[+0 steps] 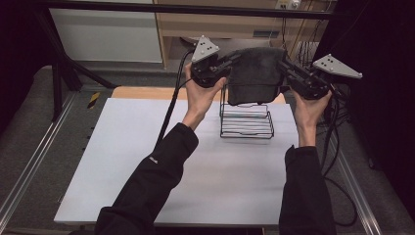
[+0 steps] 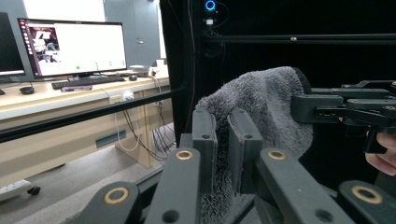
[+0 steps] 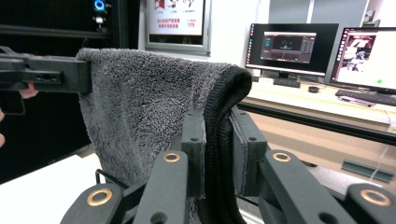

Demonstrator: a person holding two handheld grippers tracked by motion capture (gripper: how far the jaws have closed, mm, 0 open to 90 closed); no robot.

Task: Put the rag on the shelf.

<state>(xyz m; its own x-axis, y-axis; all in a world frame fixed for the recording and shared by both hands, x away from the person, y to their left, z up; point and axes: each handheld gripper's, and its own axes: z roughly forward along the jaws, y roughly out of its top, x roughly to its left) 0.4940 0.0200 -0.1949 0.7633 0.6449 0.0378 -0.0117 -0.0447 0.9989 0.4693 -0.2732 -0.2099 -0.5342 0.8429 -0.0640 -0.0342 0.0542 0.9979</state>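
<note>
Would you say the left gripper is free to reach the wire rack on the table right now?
Probably not: the left gripper is shut on the grey towel, which hangs over the wire rack.

Even overhead light brightens the white surface point(image 1: 147, 161) with soft shadows; edges fall to black (slightly grainy), and monitors point(image 2: 74, 46) glare, mildly blurred.

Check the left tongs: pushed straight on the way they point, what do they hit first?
Past the grey towel they already clamp, the right tongs on the towel's far edge are probably first; depth is hard to judge. In the high view the left tongs point across at them.
</note>
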